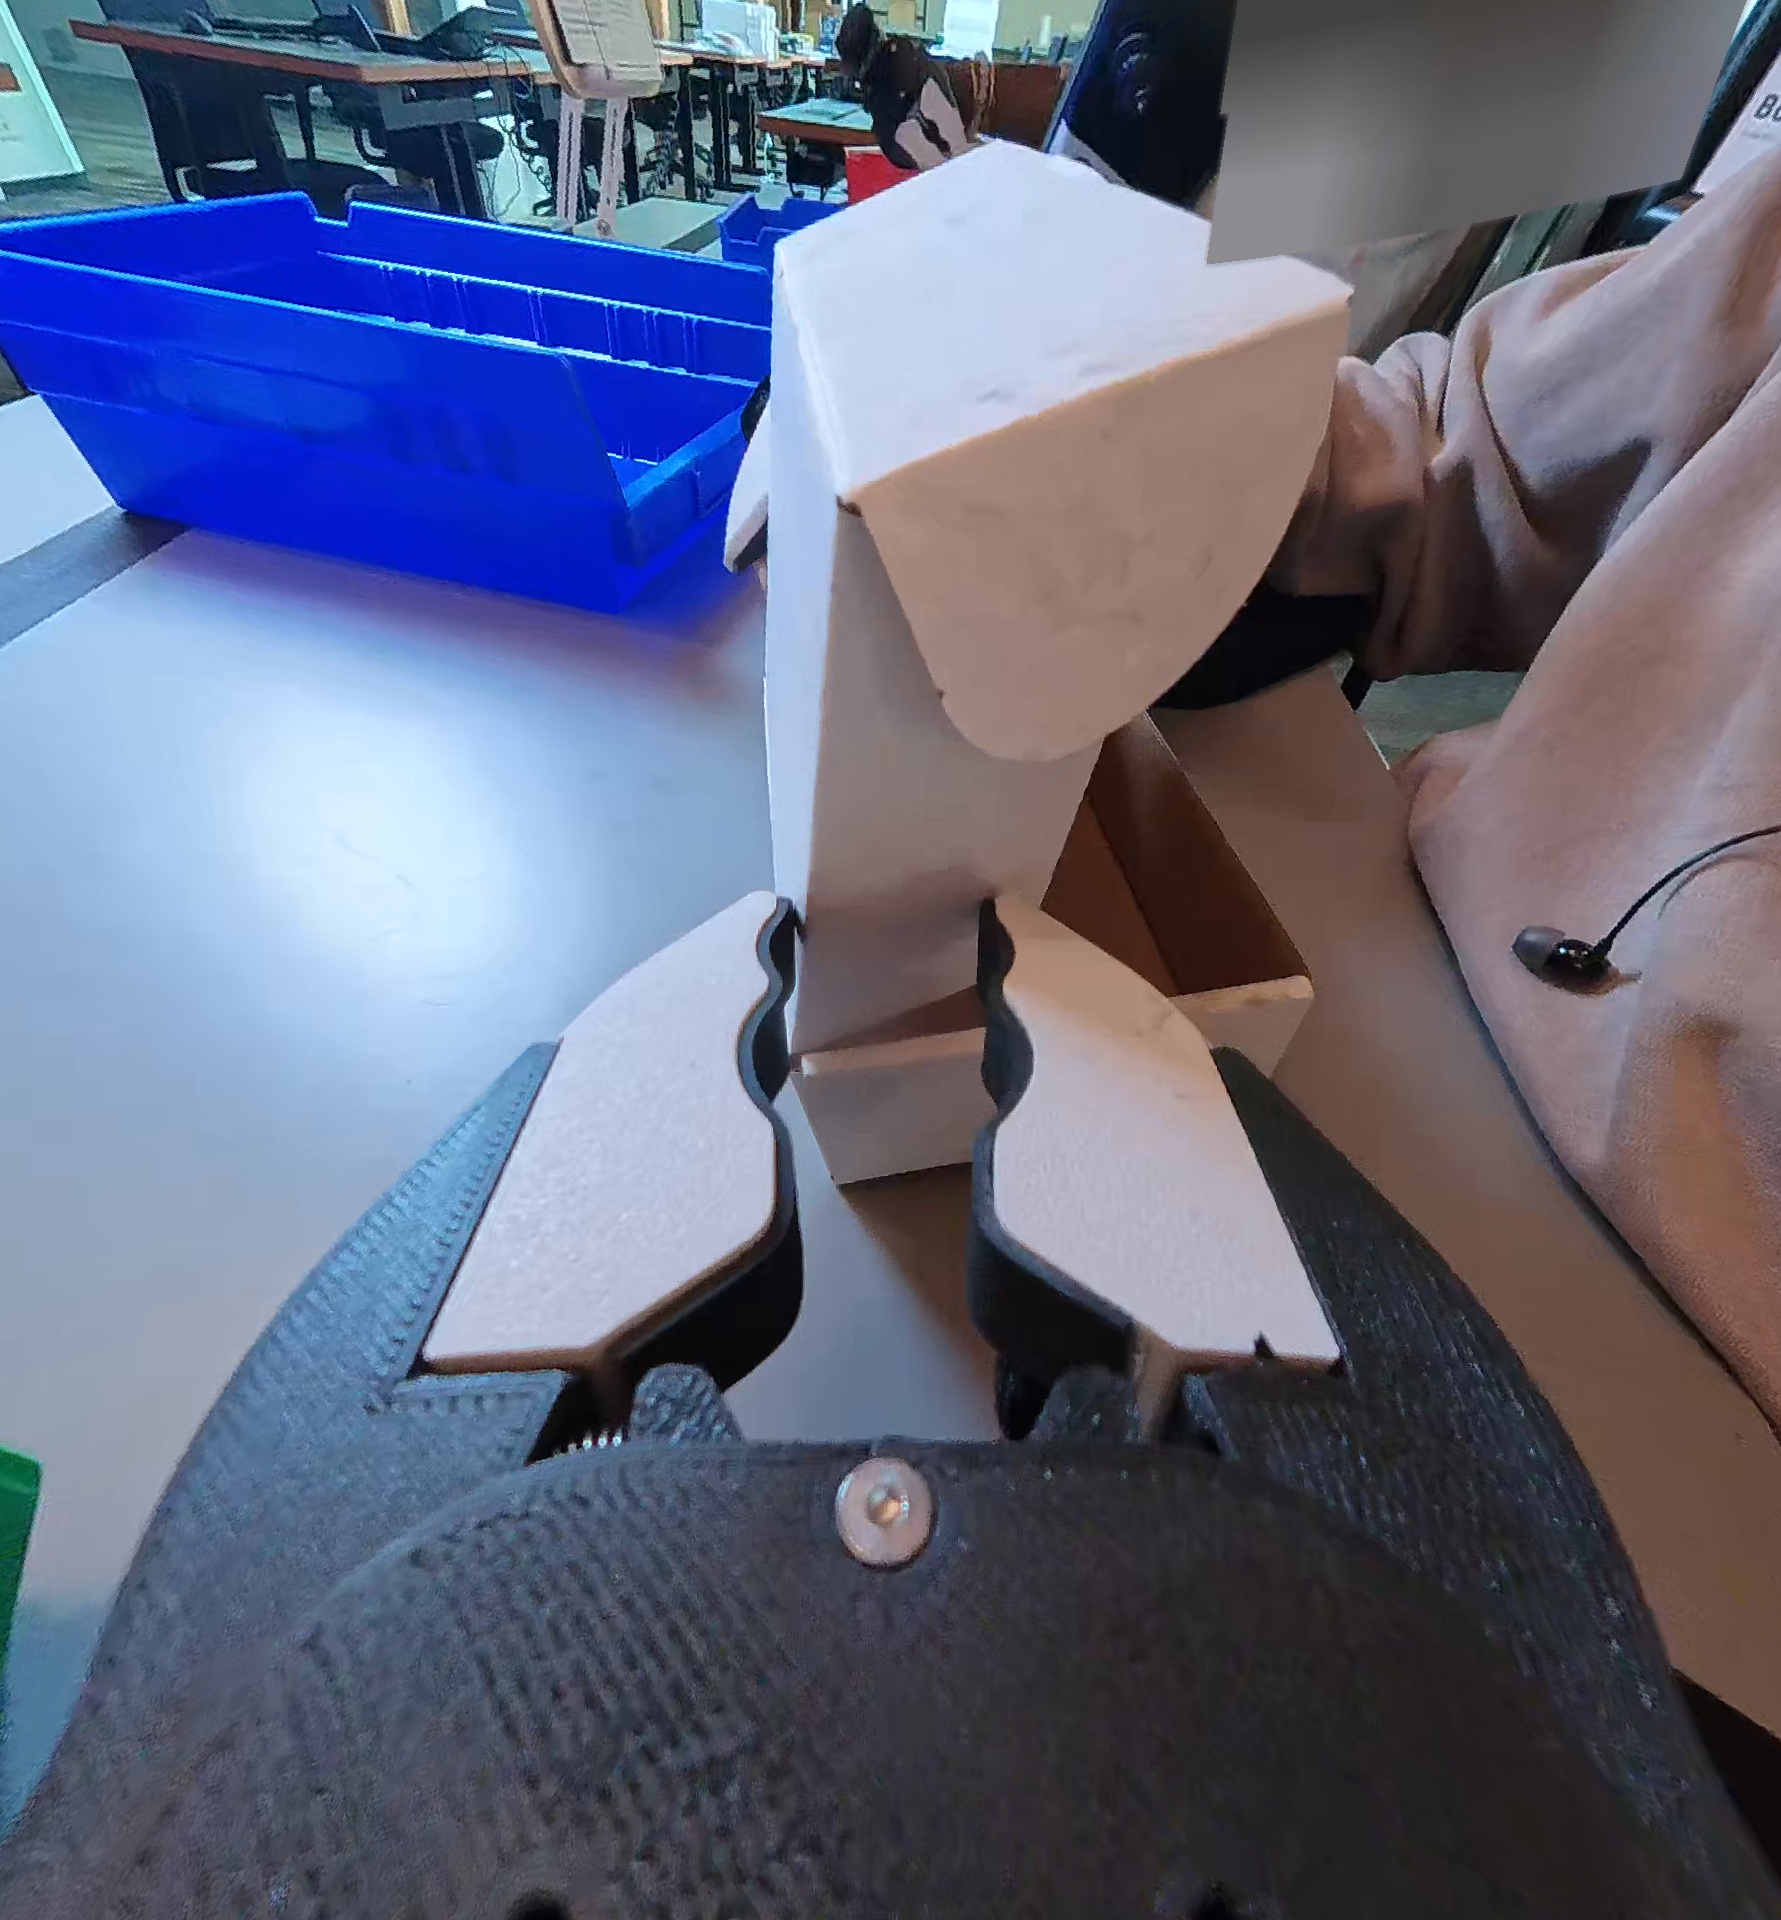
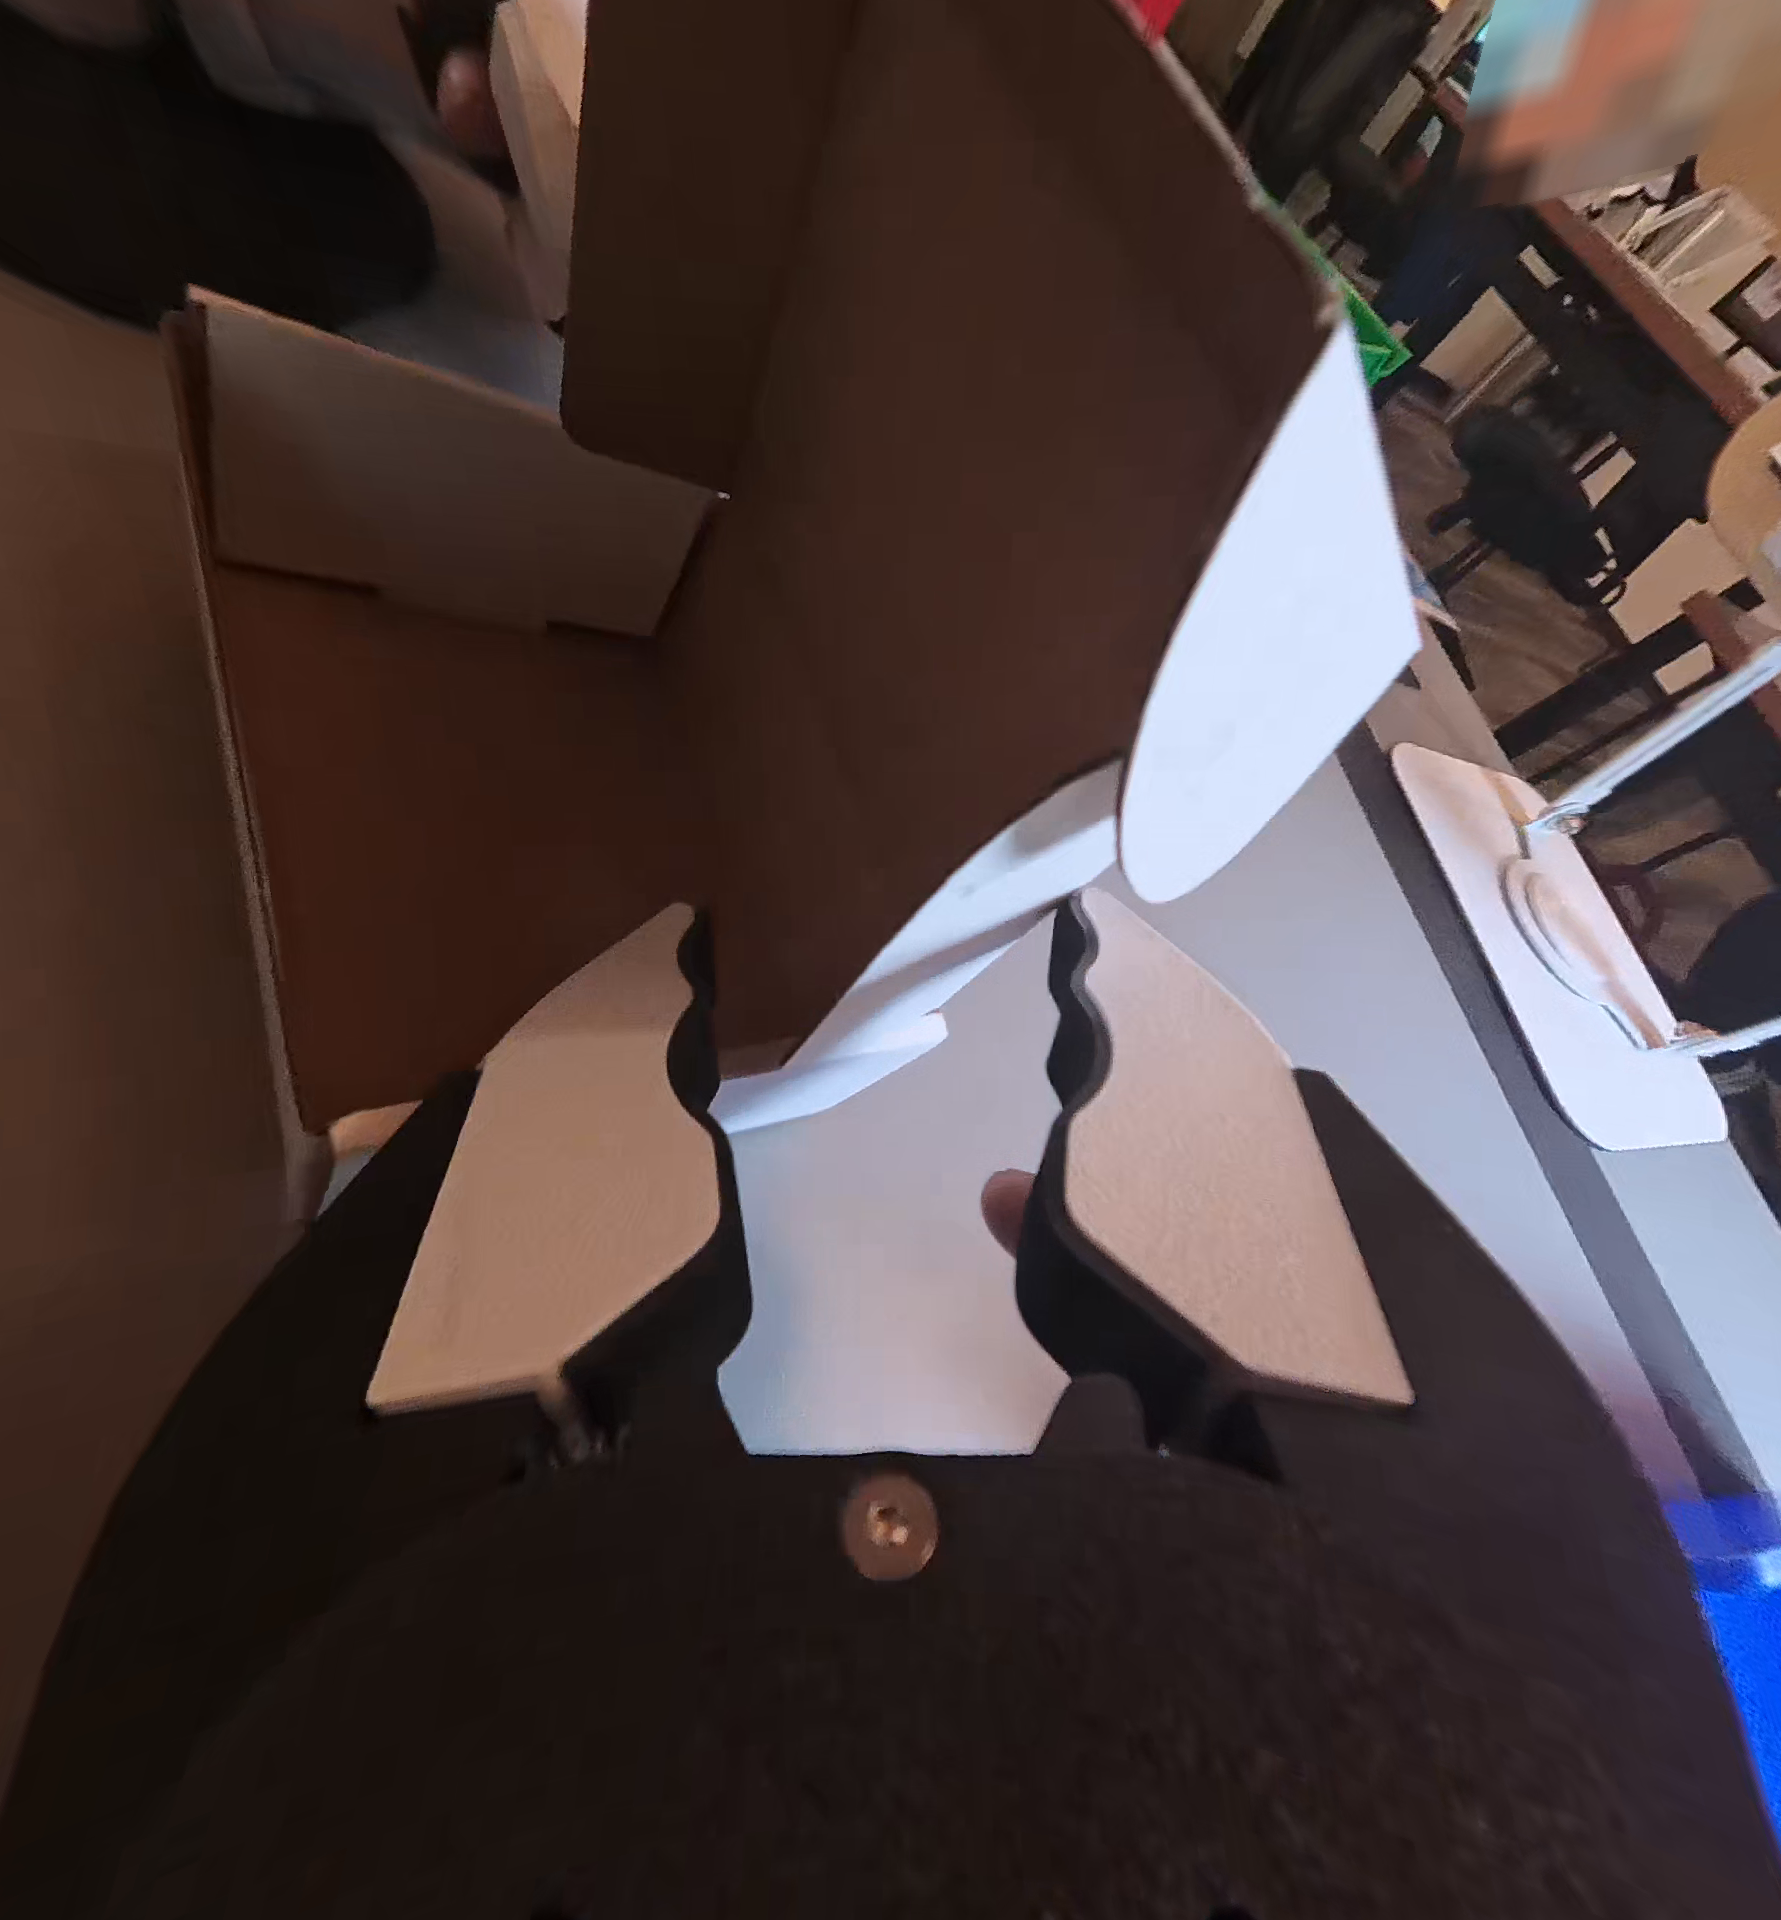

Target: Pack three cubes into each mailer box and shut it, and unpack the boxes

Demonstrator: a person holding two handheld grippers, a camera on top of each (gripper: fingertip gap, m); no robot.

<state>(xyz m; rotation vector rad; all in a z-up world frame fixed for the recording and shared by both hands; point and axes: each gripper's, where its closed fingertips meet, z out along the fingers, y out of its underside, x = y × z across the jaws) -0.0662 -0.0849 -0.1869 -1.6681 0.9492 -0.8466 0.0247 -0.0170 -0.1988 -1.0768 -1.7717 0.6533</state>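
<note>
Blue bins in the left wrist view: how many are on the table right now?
2. The large blue bin sits on the table left of the open mailer box. Part of a second blue bin shows behind it, mostly hidden by the box lid; more could be hidden.

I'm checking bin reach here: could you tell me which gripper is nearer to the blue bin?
Left, as far as the views show. The left gripper faces the blue bin across bare table, jaws open beside the mailer box. The right gripper sees only a blue sliver.
</note>
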